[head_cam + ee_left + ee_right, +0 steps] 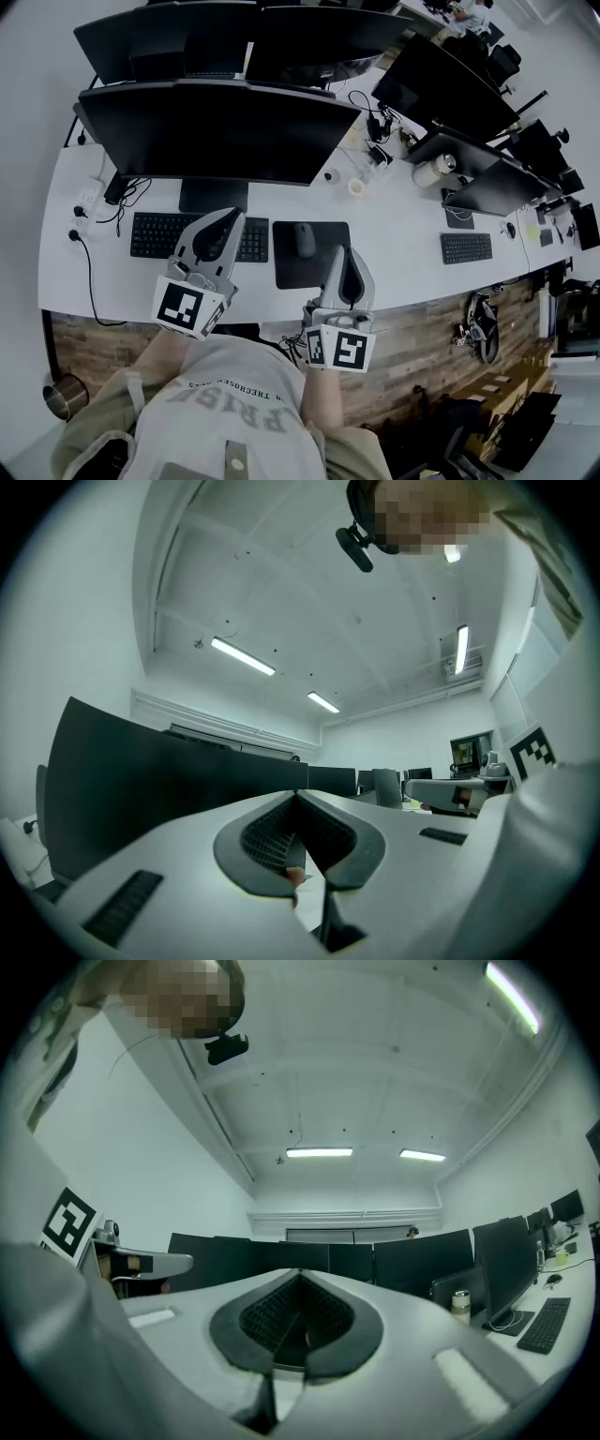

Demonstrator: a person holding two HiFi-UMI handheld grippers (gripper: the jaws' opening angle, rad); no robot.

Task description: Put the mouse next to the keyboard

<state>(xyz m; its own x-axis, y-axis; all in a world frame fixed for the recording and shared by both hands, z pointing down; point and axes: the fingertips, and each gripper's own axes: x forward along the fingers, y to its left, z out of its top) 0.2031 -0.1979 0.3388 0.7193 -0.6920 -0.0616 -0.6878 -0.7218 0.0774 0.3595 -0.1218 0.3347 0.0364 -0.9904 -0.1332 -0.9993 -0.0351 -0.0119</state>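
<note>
A dark grey mouse (pixel 305 239) lies on a black mouse pad (pixel 292 265) on the white desk (pixel 394 234). Left of the pad is a black keyboard (pixel 155 234). My left gripper (pixel 231 216) hovers over the keyboard's right half with its jaws shut and nothing between them. Over the pad's right edge, just right of the mouse, my right gripper (pixel 344 251) is also shut and holds nothing. Seen from the left gripper view, the left gripper (pixel 296 794) points up at the room with its tips together. The right gripper (pixel 300 1274) looks the same in its own view.
A wide black monitor (pixel 216 131) stands behind the keyboard, with more monitors (pixel 441 84) beyond. A second keyboard (pixel 466 247) lies to the right. A small cup (pixel 356 186), cables and a power strip (pixel 84 202) sit on the desk. A metal bin (pixel 58 398) stands on the floor.
</note>
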